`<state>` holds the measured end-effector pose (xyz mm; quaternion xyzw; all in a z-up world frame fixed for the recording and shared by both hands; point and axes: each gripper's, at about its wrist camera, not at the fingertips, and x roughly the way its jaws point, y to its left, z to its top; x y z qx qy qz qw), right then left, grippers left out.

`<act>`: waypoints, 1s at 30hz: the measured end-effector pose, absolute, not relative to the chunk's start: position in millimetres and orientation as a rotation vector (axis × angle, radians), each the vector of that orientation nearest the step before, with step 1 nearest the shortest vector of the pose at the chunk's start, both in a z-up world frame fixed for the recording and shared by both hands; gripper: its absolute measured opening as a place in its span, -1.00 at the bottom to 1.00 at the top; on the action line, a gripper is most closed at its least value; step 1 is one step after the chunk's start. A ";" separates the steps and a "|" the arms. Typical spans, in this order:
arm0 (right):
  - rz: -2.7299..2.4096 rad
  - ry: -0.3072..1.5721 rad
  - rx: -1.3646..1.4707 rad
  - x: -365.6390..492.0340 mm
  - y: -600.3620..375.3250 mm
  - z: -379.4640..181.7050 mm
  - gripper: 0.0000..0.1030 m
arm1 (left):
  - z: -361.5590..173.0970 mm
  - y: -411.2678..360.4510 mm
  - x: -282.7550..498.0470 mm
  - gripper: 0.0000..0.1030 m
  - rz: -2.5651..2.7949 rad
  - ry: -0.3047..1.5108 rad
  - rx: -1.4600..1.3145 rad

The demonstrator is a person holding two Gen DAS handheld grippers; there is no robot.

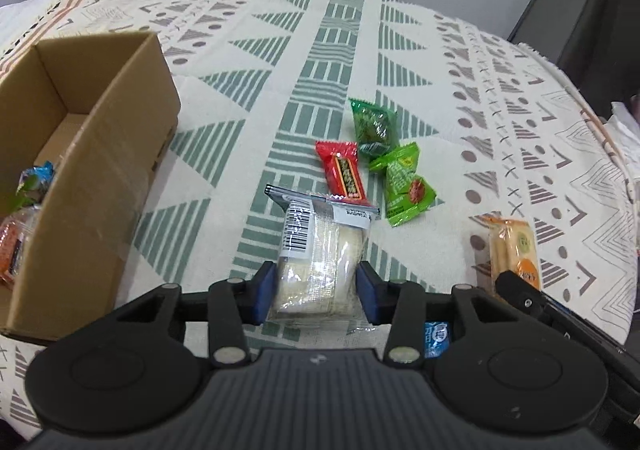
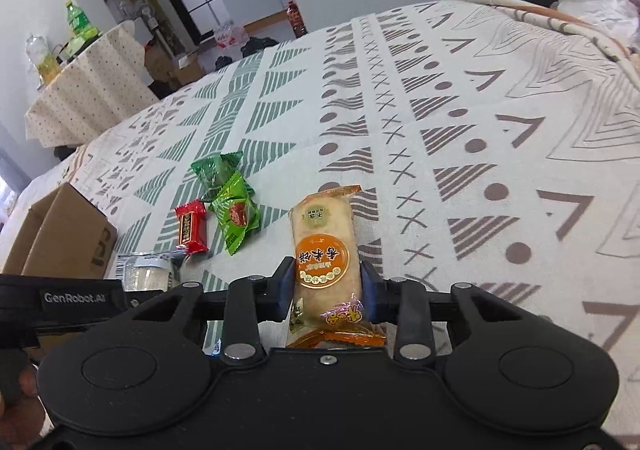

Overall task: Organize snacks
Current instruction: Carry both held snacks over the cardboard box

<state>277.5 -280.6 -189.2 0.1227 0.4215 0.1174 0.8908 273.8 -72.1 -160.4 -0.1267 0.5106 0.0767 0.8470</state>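
My left gripper [image 1: 316, 290] is shut on a clear-wrapped white cake packet [image 1: 320, 250] with a barcode label, low over the patterned cloth. My right gripper [image 2: 326, 290] is shut on an orange rice cracker packet [image 2: 324, 250]; it also shows in the left wrist view [image 1: 516, 250]. A red candy [image 1: 342, 172] and two green snack packets [image 1: 374, 126] [image 1: 404, 186] lie on the cloth just beyond the cake. An open cardboard box [image 1: 100, 154] stands at the left with several snacks inside [image 1: 24, 206].
The table is covered by a white, green and brown patterned cloth [image 1: 280, 62]. A small blue packet [image 1: 438, 338] lies under my left gripper. Beyond the table are shoes, bottles, a second covered table [image 2: 88, 90] and boxes on the floor.
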 end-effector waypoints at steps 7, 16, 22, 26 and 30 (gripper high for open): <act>0.224 0.836 0.294 264.6 -285.6 -172.6 -0.35 | -137.9 -67.3 259.6 -0.17 0.119 1.020 -0.273; 0.231 0.805 0.304 243.0 -276.6 -148.6 -0.35 | -113.0 -50.9 243.9 -0.17 0.095 0.952 -0.305; 0.244 0.795 0.358 229.5 -266.2 -134.0 -0.35 | -100.0 -39.8 234.6 -0.17 0.073 0.918 -0.334; 0.247 0.782 0.351 224.5 -256.2 -123.7 -0.35 | -92.8 -31.1 229.5 -0.17 0.082 0.886 -0.342; 0.248 0.768 0.340 222.4 -246.3 -113.7 -0.35 | -85.5 -22.3 225.3 -0.17 0.078 0.864 -0.373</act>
